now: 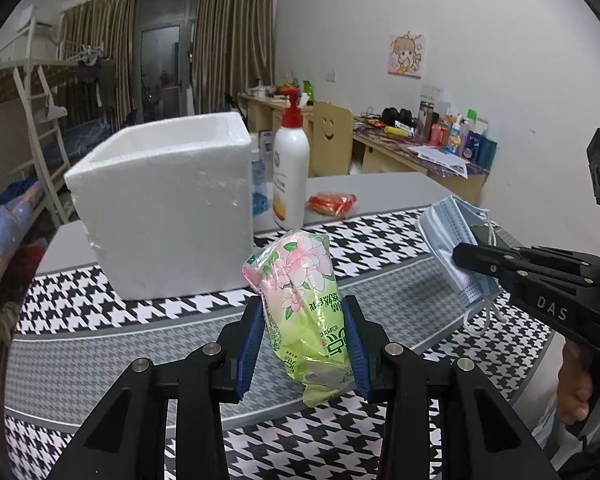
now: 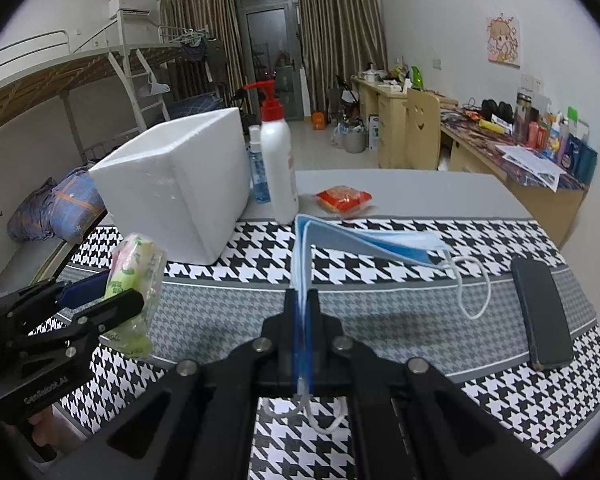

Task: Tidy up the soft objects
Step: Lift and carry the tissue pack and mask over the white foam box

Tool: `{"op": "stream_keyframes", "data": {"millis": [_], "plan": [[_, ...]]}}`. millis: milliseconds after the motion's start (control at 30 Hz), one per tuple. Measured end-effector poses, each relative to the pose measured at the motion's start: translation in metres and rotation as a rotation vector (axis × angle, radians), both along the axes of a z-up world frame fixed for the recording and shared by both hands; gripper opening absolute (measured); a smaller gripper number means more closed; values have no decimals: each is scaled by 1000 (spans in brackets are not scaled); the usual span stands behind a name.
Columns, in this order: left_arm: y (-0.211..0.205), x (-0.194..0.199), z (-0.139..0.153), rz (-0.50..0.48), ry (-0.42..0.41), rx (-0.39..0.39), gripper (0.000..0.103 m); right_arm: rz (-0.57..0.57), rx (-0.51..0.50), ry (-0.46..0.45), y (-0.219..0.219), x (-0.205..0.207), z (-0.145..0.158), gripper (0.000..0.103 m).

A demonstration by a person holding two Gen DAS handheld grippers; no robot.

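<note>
Blue-padded jaws of the left gripper (image 1: 306, 340) are clenched on one soft green and pink flowered plastic tissue pack (image 1: 302, 316), which stands upright between them, lifted above the black-and-white houndstooth cloth (image 1: 380, 236). At three o'clock in the left wrist view, the right gripper (image 2: 301, 300) is pressed fully together on a thin stack of pale blue pleated face masks (image 2: 364, 240); how many masks cannot be told, and their white ear loops (image 2: 476, 288) hang loose over the cloth. One white foam box (image 1: 168, 208) with an open top sits on the cloth at eleven o'clock from the tissue pack; its inside is hidden from both cameras. Just beside the box at its right stand one tall white pump bottle with a red top (image 1: 290, 168) and, behind it, one smaller clear bottle of blue liquid (image 2: 258, 176). One red and orange snack packet (image 1: 332, 202) lies on the grey table (image 1: 380, 186) at one o'clock. One black phone (image 2: 542, 312) lies flat on the cloth at three o'clock from the masks.
</note>
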State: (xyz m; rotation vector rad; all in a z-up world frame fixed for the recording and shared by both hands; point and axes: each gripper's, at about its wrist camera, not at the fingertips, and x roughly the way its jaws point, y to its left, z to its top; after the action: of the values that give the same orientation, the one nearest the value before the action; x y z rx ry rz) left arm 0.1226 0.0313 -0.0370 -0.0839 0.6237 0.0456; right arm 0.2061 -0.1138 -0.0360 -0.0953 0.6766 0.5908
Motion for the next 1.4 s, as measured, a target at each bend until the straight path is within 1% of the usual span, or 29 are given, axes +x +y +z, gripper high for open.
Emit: {"op": "stream_keyframes", "data": {"millis": [333,467,967,1400], "plan": [[14,1,16,41,-45,25,41,32,-4,-46,16,-7,15,5],[18,1,18,53,-48,33,41,40,-3,-52,20,-7,19,5],[25,5,37,54,-95,78,41,53,20,-111,37,-9,43,5],[35,1,52,77,-142,98,41,75,31,-160,52,-12,55,5]]}}
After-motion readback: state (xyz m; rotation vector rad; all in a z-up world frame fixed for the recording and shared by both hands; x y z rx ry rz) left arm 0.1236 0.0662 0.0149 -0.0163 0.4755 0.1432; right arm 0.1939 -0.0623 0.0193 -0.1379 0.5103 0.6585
